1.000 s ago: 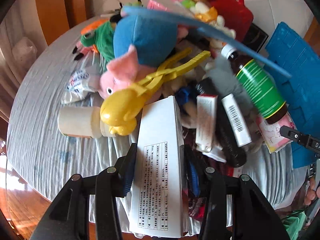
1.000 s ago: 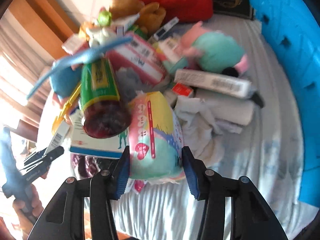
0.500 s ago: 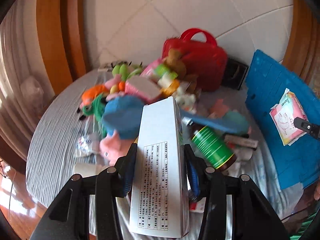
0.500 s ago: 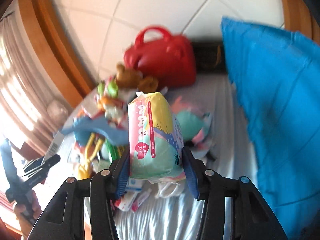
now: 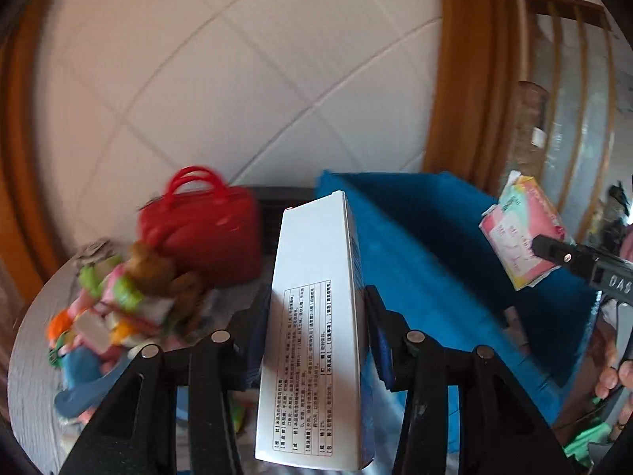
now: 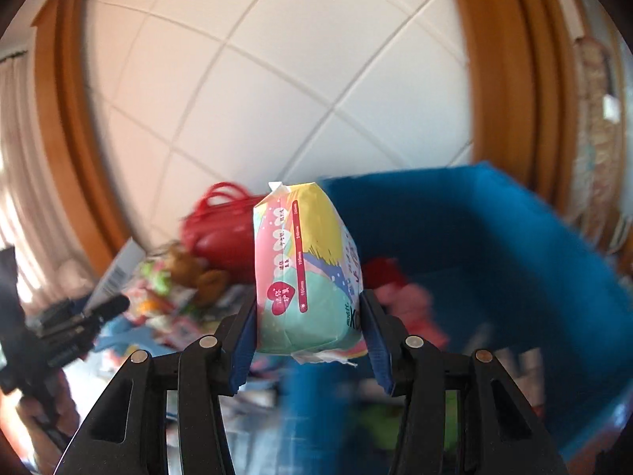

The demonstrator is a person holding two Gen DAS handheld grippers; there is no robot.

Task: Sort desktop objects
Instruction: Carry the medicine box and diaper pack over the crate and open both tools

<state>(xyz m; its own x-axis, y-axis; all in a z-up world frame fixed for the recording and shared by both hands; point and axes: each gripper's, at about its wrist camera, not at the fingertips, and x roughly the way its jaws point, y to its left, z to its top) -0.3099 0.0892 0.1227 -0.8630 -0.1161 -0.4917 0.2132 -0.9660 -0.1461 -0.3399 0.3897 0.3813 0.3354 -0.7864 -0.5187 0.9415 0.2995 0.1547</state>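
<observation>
Box (image 5: pixel 316 324), white with a printed table, stands on end between the blue pads of the left gripper (image 5: pixel 316 336), pinched on both long sides; its lower end is cut off by the frame edge. Blue bin (image 5: pixel 443 261) lies behind it toward 2 o'clock, its near wall partly hidden by the box and by the gripper's black frame. Toy pile (image 5: pixel 118 308) on the counter (image 5: pixel 31 356) at 9 o'clock is smeared; a brown bear and some green and orange shapes can be made out, the rest cannot be told apart. Red bag (image 5: pixel 201 233) stands at the far edge of the pile, against the tiled wall. At 3 o'clock the pack (image 5: pixel 522 233) shows at the tip of the right gripper's black arm, with part of a hand (image 5: pixel 613 372) below it, cut off at the edge.

Right wrist view: the pastel pack (image 6: pixel 304 273) sits upright between the pads of the right gripper (image 6: pixel 306 328), squeezed at its lower half, torn wrapper hanging beneath. Bin (image 6: pixel 494 245) fills the field from 2 to 4 o'clock; the red and pink things inside are too blurred to name. Left gripper (image 6: pixel 79 312) enters at 9 o'clock with the box's barcoded end (image 6: pixel 118 273); its pads are not visible here.
</observation>
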